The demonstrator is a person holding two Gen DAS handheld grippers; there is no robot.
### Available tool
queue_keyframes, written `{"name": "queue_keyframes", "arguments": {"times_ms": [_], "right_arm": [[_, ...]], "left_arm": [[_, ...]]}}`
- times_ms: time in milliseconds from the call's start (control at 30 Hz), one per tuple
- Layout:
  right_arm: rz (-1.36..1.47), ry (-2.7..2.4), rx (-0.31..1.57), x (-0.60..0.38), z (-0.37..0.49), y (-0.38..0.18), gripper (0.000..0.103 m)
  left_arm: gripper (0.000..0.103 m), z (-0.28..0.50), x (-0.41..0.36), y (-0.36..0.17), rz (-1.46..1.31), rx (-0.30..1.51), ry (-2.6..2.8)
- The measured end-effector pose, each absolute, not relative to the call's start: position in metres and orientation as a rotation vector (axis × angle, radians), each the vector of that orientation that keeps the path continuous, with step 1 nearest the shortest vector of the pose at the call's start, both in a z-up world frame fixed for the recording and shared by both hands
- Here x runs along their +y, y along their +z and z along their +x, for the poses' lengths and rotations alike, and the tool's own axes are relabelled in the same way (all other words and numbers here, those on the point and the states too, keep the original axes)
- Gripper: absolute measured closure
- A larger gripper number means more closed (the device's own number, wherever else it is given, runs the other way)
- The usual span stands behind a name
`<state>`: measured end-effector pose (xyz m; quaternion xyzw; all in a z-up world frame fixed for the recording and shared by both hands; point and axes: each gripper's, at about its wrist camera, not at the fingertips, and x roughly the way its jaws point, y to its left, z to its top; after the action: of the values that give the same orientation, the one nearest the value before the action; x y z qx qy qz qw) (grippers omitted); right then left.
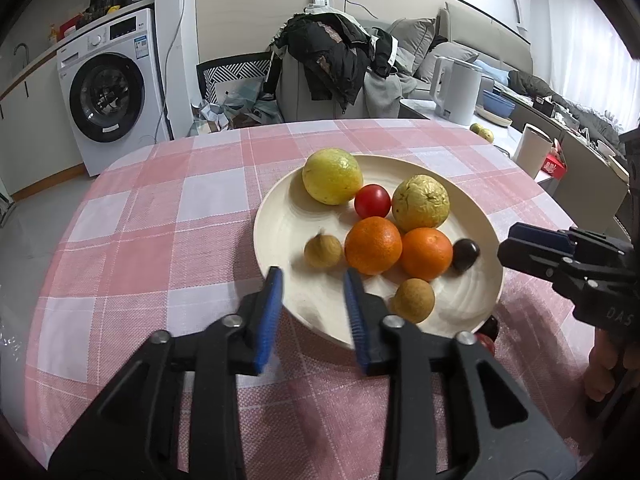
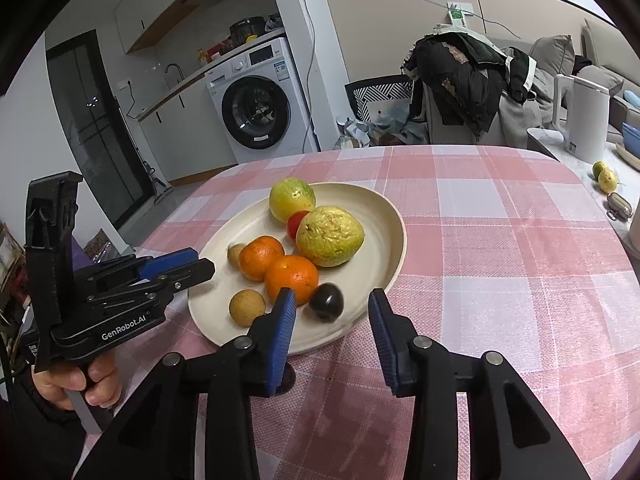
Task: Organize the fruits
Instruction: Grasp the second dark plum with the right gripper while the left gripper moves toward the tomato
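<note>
Left wrist view: left tool (image 1: 314, 300) and right tool (image 2: 332, 316) both spread apart, empty, over the plate (image 1: 280, 216).

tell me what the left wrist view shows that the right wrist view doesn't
Only the left wrist view shows the paper roll and the red box past the table's far right edge.

Only the right wrist view shows the dark doorway and the hand holding the left gripper.

Both show the plate of fruit on the checked cloth, the washing machine and the white kettle.
</note>
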<state>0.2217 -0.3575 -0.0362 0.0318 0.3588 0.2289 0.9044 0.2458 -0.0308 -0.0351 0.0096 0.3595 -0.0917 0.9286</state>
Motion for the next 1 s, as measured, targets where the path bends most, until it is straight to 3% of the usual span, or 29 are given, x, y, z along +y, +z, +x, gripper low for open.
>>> {"name": "queue_keyframes", "arguments": {"times_ms": [67, 167, 233, 267, 400, 500, 1000], "right_arm": [[0.052, 0.459, 0.726, -0.358, 0.219, -0.035, 0.053], [0.03, 0.44, 0.713, -0.359, 0.218, -0.033, 0.044], [0.029, 0.427, 0.703, -0.362, 0.216, -0.031, 0.018], [0.029, 0.424, 0.694, -0.363, 0.214, -0.029, 0.013], [0.032, 0.435, 0.693, -0.368, 0.208, -0.023, 0.0], [0.05, 0.454, 0.701, -0.372, 0.201, -0.022, 0.0], [-0.054, 0.435, 0.85, -0.368, 0.192, -0.05, 0.0]], "left_arm": [[0.056, 0.244, -0.03, -0.032, 0.011, 0.728, -0.188], [0.047, 0.24, -0.03, -0.027, 0.009, 0.713, -0.191], [0.036, 0.236, -0.031, -0.024, 0.012, 0.705, -0.189], [0.027, 0.234, -0.03, -0.022, 0.01, 0.701, -0.189], [0.017, 0.226, -0.031, -0.015, 0.004, 0.698, -0.198], [0.001, 0.217, -0.032, -0.011, 0.009, 0.703, -0.184], [0.001, 0.185, -0.052, -0.015, 0.033, 0.721, -0.268]]}}
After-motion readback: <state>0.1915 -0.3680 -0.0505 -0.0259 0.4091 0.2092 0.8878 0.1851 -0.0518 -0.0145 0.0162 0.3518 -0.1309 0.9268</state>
